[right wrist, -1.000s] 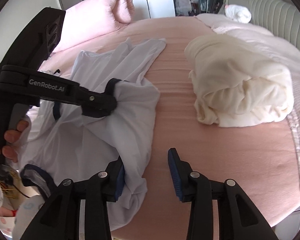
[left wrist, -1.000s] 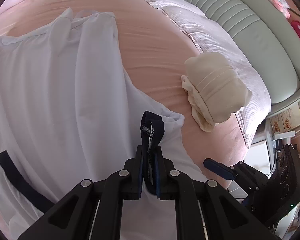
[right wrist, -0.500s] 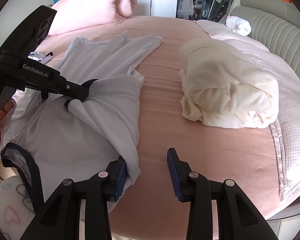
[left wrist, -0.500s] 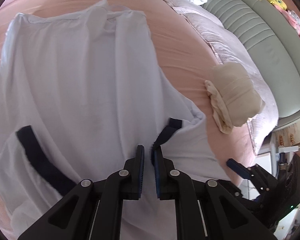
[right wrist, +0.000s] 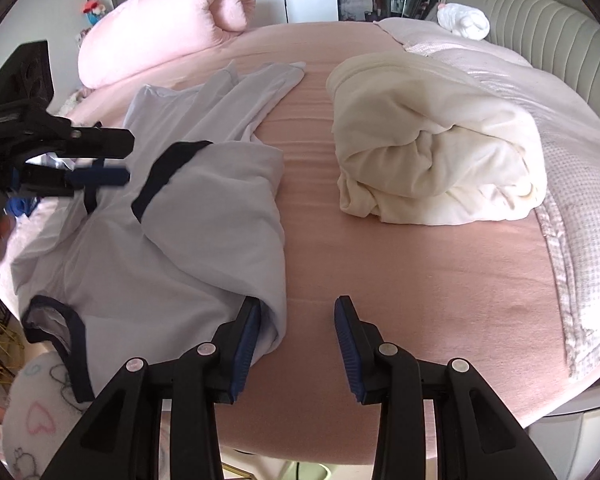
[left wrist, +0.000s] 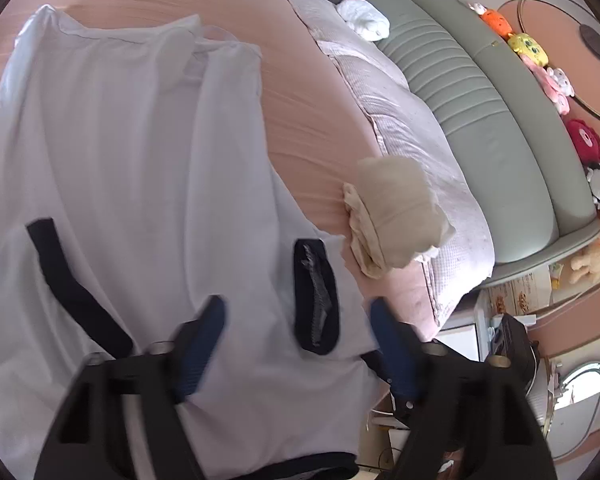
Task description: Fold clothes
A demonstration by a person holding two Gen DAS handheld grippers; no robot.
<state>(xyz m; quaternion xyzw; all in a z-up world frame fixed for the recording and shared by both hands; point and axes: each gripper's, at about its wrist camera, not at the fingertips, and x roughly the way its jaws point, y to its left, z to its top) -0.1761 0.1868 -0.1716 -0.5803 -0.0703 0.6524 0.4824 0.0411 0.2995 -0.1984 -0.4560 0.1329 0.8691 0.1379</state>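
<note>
White shirt (right wrist: 188, 240) lies spread on the pink bed (right wrist: 420, 280), left of the rolled cream garment (right wrist: 432, 152). Its right sleeve is folded in over the body, the navy cuff (left wrist: 315, 300) lying loose. Left gripper (left wrist: 296, 340): jaws have just been opening, now wide apart above the cuff, gripping nothing. Right gripper (right wrist: 296, 340): jaws apart at the shirt's near edge, nothing clamped.

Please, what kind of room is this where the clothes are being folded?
Most likely a bedroom. The shirt lies on a bed with a pink sheet, a padded headboard runs along one side, and soft toys sit behind it.
</note>
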